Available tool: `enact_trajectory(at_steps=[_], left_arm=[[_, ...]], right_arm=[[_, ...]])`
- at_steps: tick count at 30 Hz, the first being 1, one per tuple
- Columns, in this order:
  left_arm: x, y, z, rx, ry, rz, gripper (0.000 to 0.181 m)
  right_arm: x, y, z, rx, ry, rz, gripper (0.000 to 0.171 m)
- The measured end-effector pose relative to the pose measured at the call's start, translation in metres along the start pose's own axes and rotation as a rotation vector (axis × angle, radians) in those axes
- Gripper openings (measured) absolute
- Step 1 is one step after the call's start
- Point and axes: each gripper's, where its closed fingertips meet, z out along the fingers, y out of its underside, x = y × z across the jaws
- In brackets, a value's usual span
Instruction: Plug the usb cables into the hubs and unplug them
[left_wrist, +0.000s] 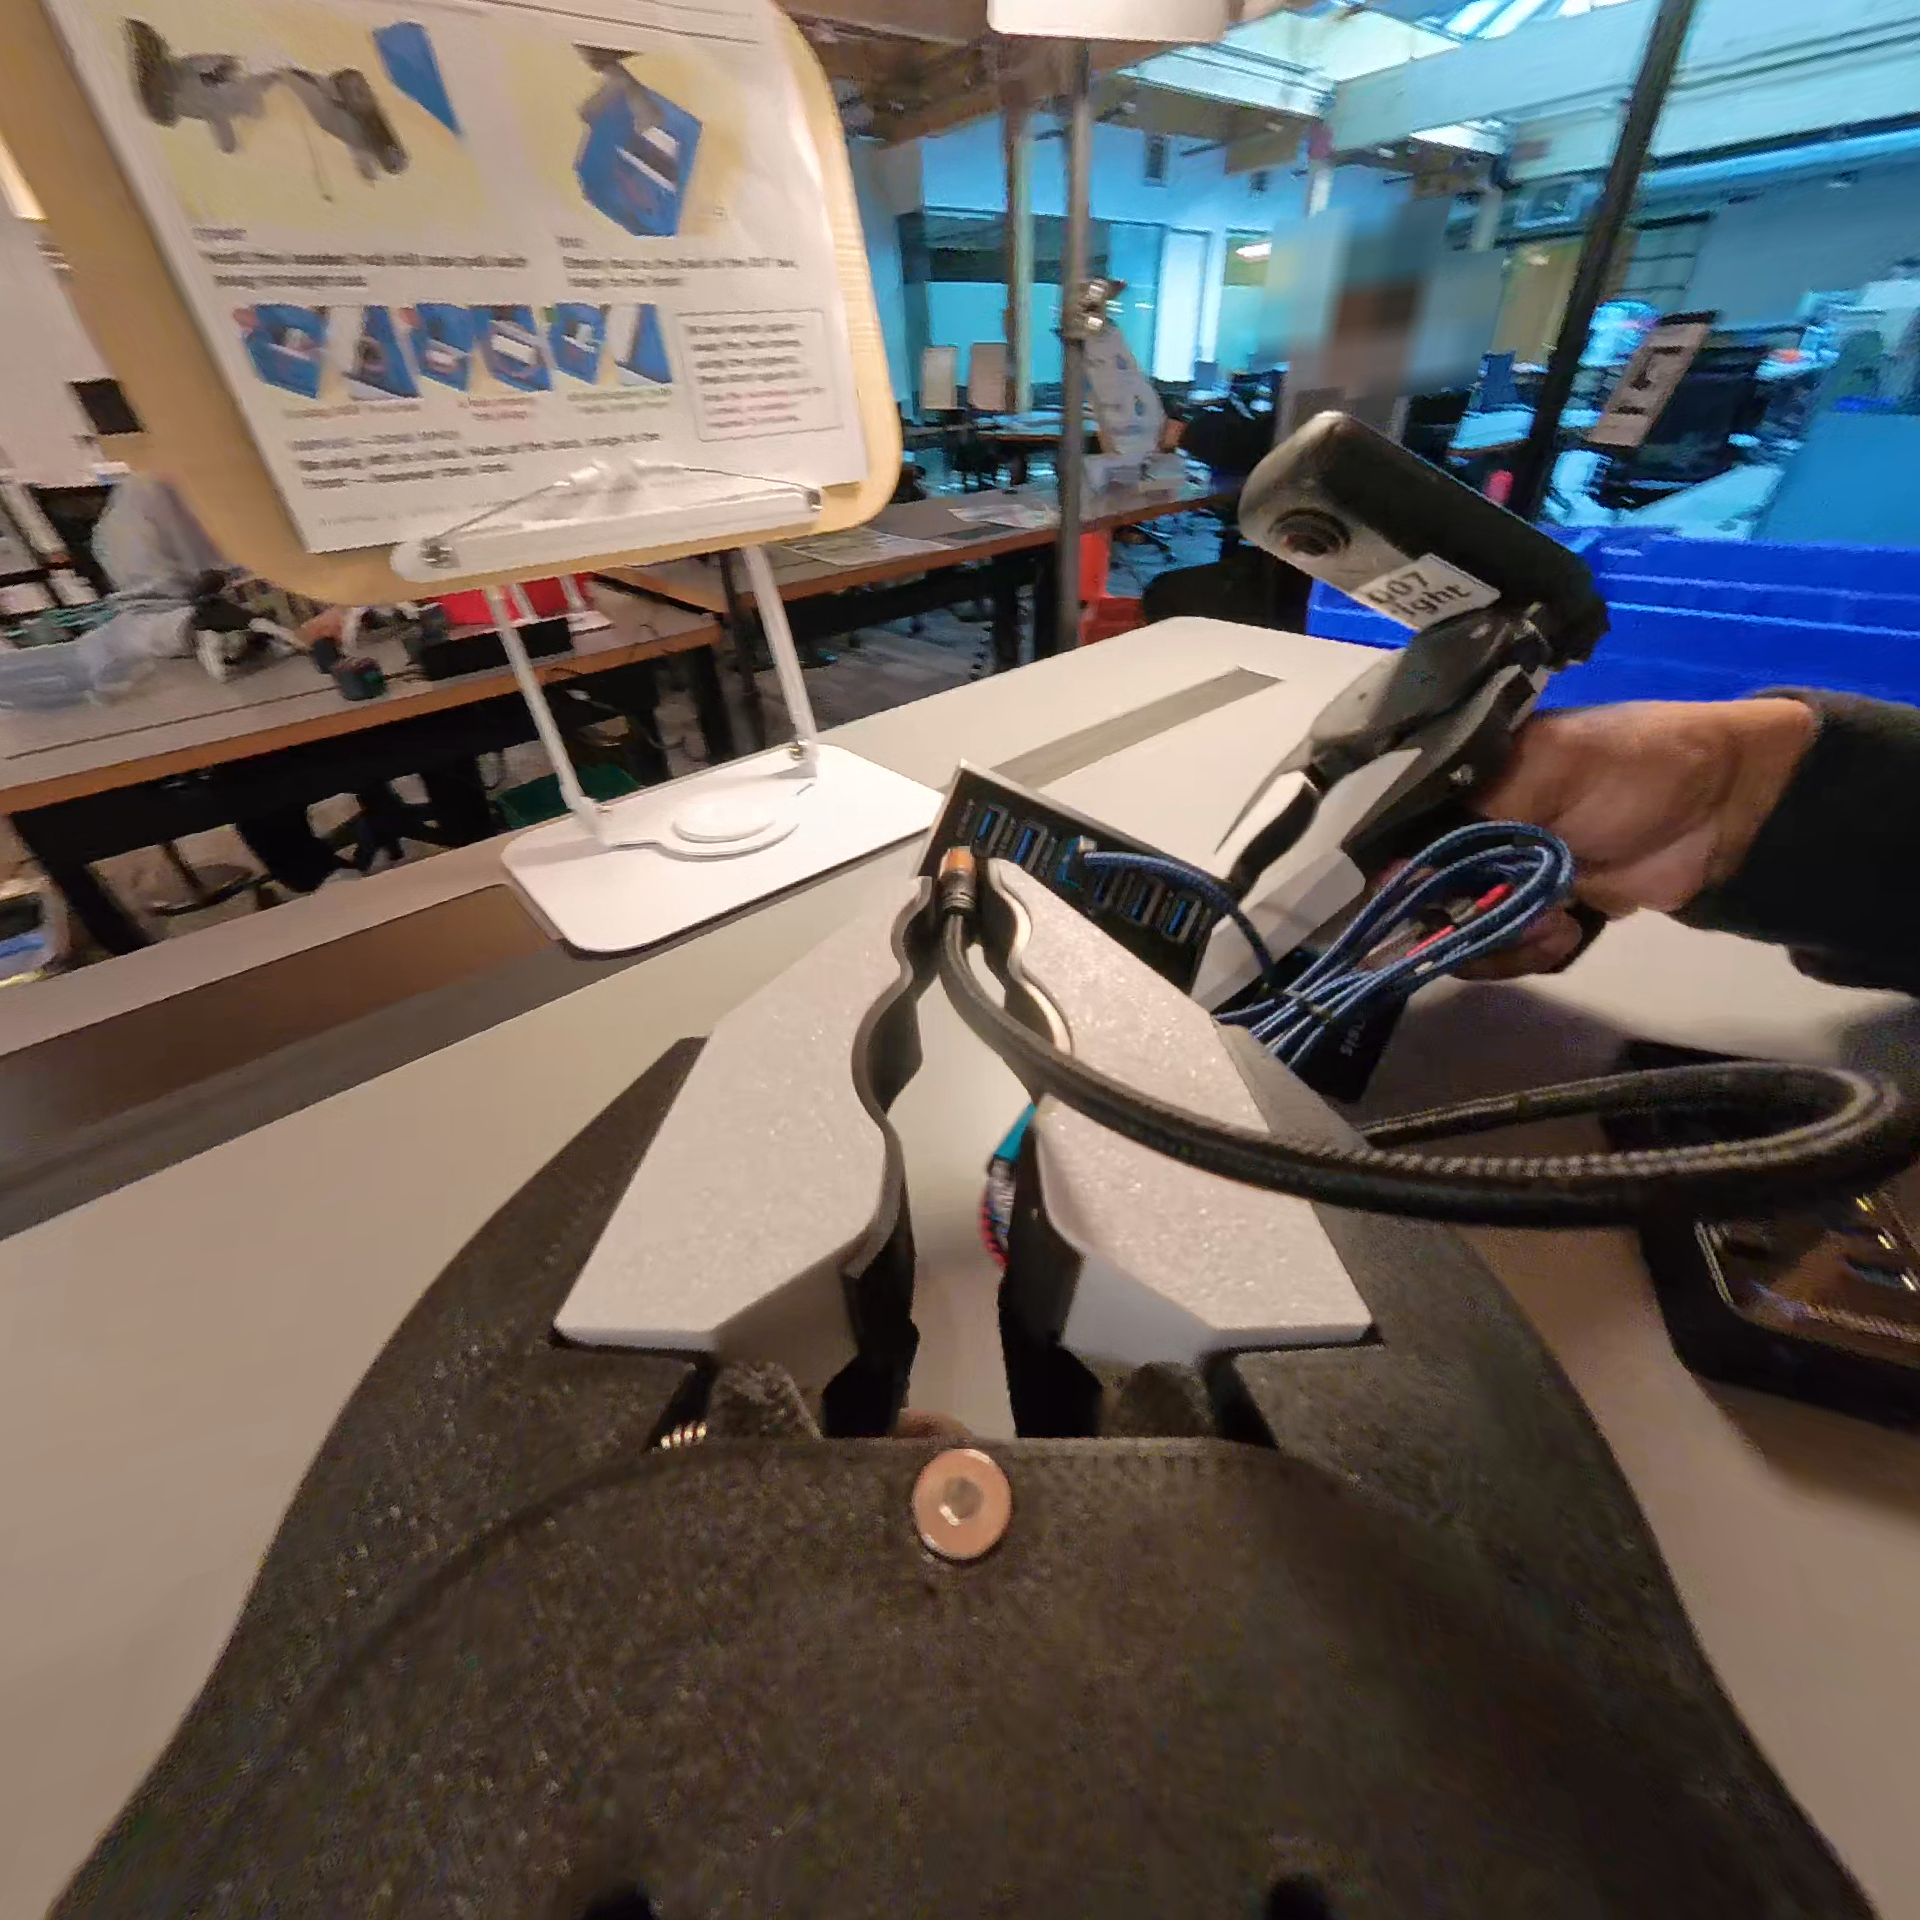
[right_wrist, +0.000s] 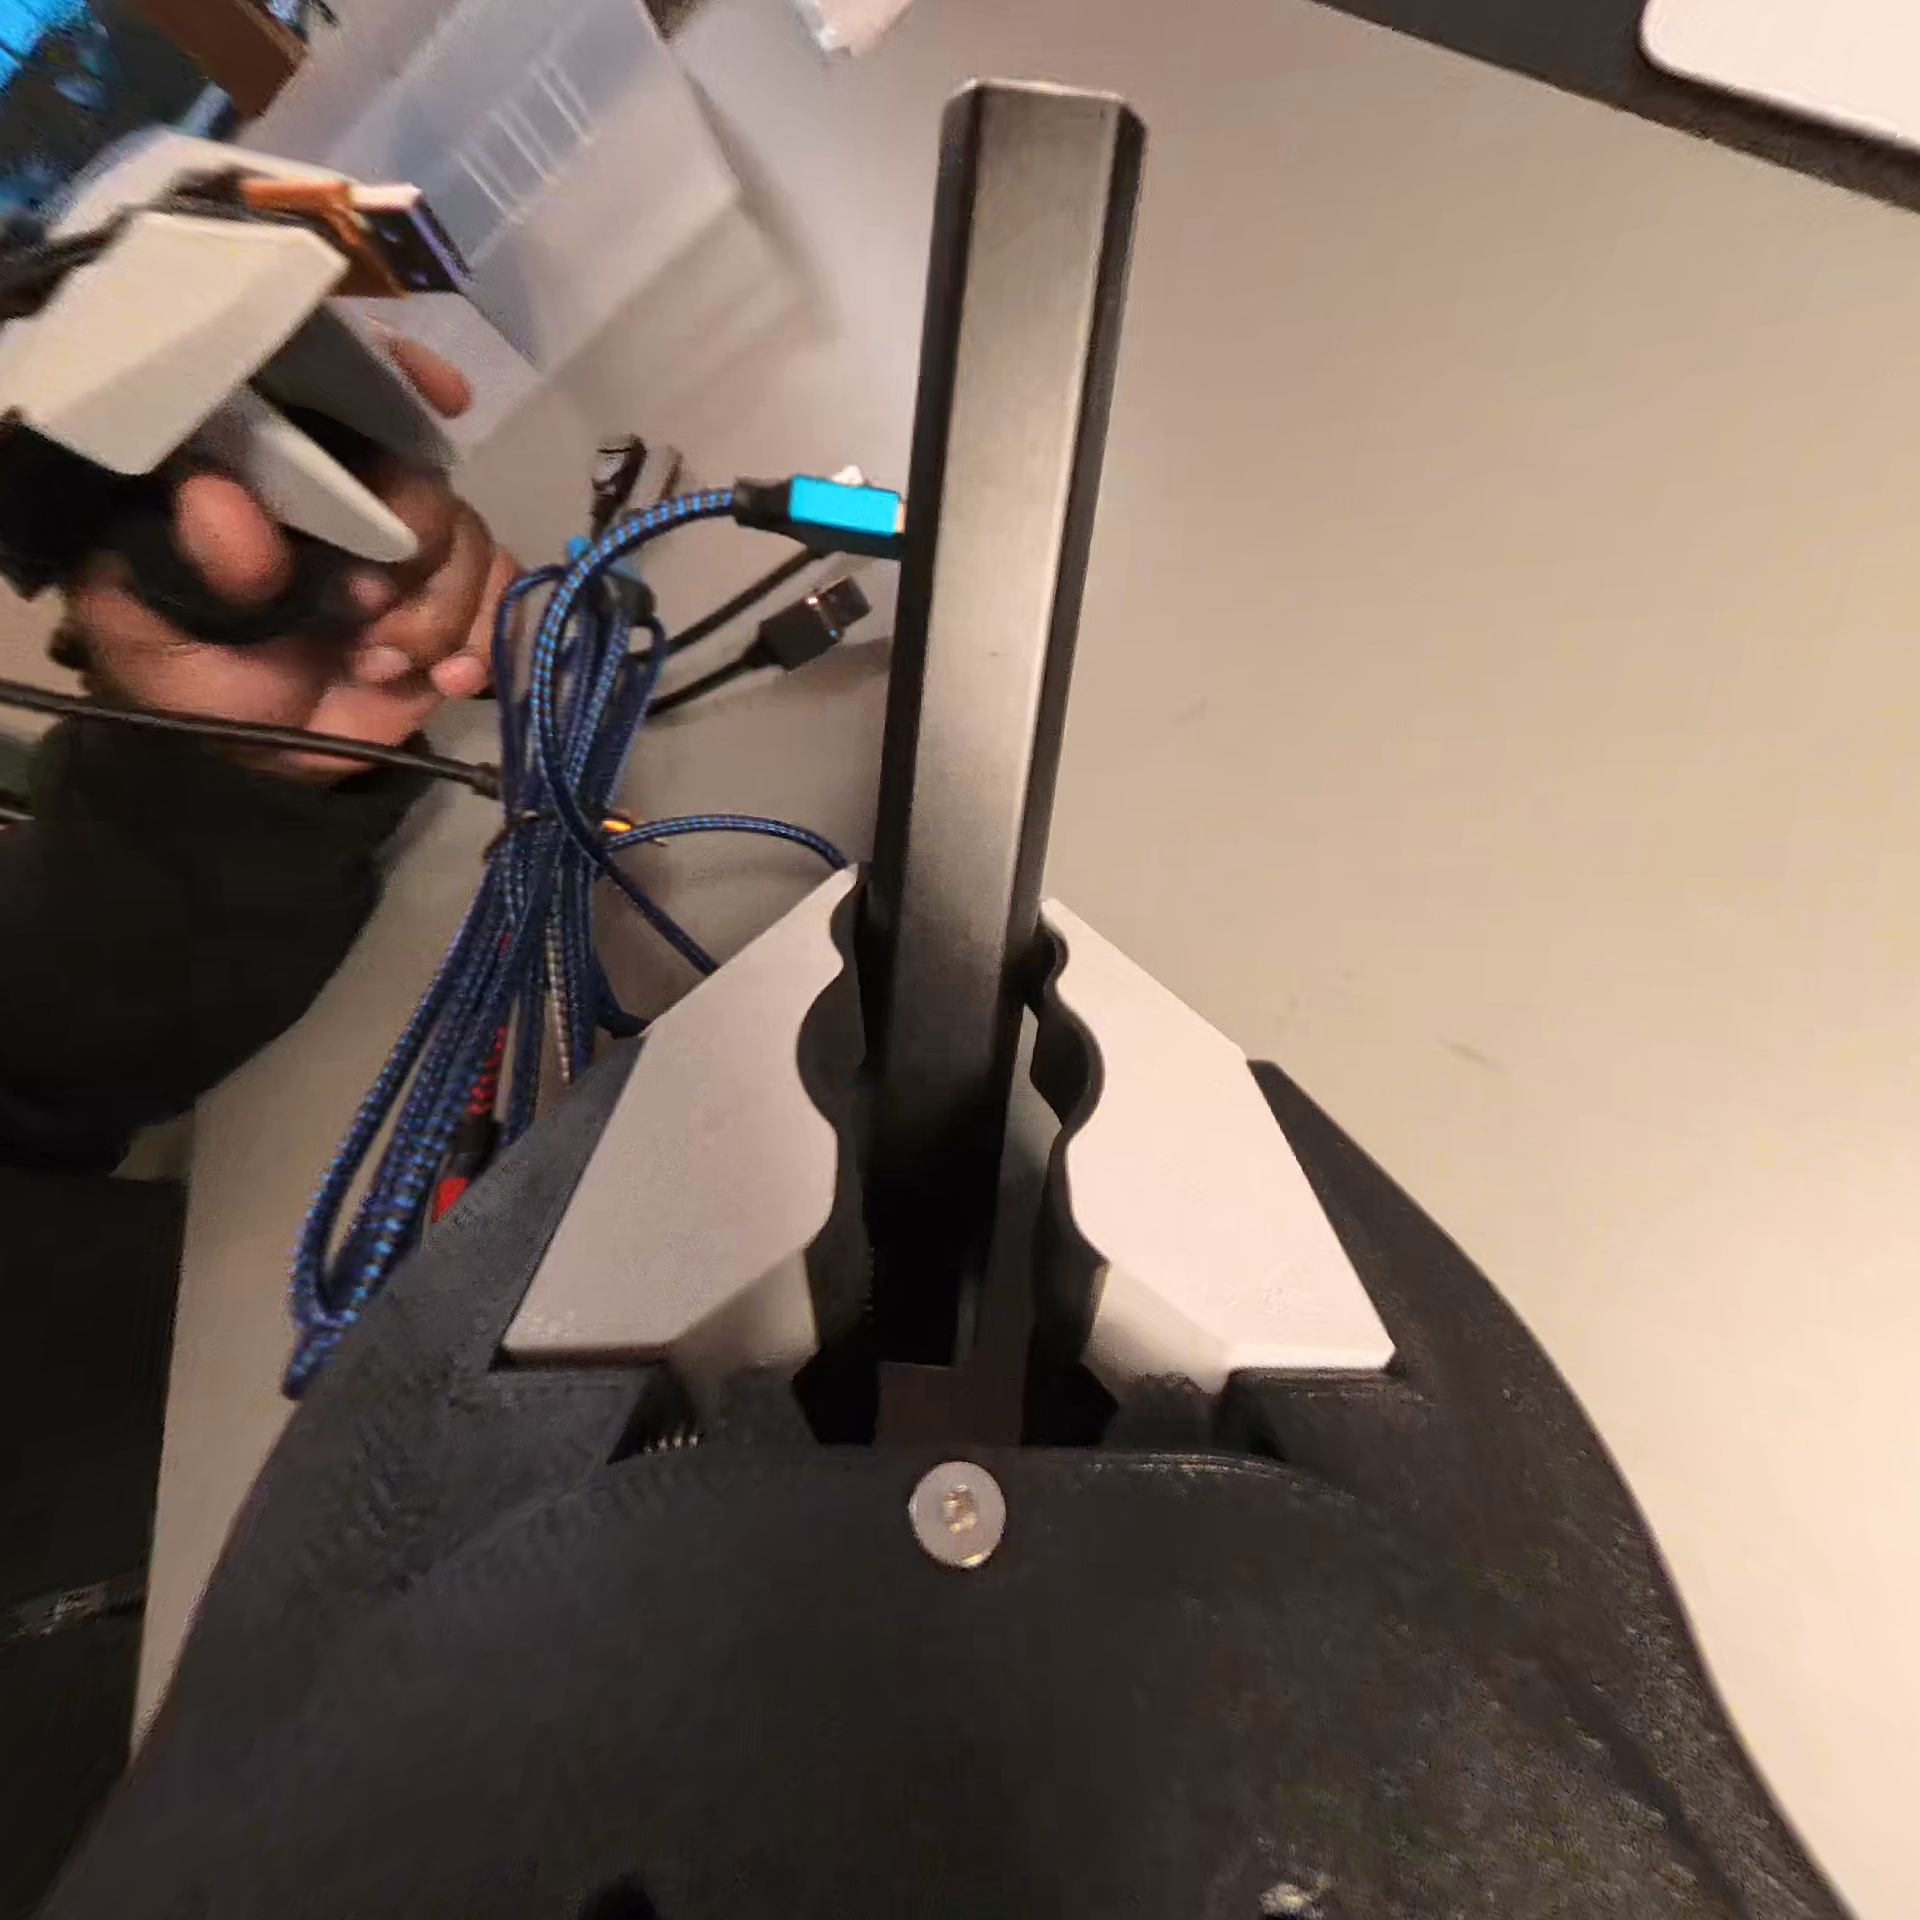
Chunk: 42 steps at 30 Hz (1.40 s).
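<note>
My left gripper (left_wrist: 951, 904) is shut on a black braided cable (left_wrist: 1195, 1143) just behind its orange USB plug (left_wrist: 948, 864). The plug tip sits right at the port face of a black USB hub (left_wrist: 1081, 868) with blue ports. My right gripper (right_wrist: 951, 904) is shut on that hub (right_wrist: 1013, 520) and holds it above the table. A blue braided cable (right_wrist: 561, 810) is plugged into the hub by its teal plug (right_wrist: 836, 514), and its bundle hangs down. In the right wrist view the left gripper (right_wrist: 322, 229) holds the orange plug (right_wrist: 400, 244) a little apart from the hub.
A document stand with a printed sheet (left_wrist: 499, 260) stands on a white base (left_wrist: 727, 842) at the table's far edge. A blue bin (left_wrist: 1714, 613) is at the right. A black device (left_wrist: 1818, 1299) lies on the table. A loose black USB plug (right_wrist: 816, 618) lies near the hub.
</note>
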Motion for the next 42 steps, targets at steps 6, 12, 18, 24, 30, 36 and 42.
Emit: enact_trajectory(at_steps=[6,12,18,24,30,36,42], left_arm=[[0.032,0.008,0.005,-0.050,0.112,0.212,0.009],[0.074,0.015,0.003,-0.094,0.266,0.364,0.009],[0.085,0.023,0.012,-0.093,0.233,0.421,0.009],[0.085,0.022,0.015,-0.112,0.144,0.535,0.009],[0.084,0.028,0.017,-0.124,0.123,0.559,0.009],[0.086,0.024,0.015,-0.102,0.148,0.527,0.010],[0.090,0.025,0.016,-0.104,0.137,0.553,0.009]], right_arm=[[-0.035,0.012,-0.002,0.070,-0.060,-0.104,0.025],[-0.047,0.010,-0.009,0.151,-0.046,-0.133,0.025],[-0.057,0.008,-0.006,0.158,-0.107,-0.134,0.025],[-0.056,0.008,-0.003,0.151,-0.069,-0.133,0.025],[-0.052,0.011,-0.002,0.111,-0.022,-0.109,0.025],[-0.057,0.011,-0.002,0.099,-0.045,-0.090,0.025],[-0.055,0.011,-0.003,0.080,0.029,-0.093,0.025]])
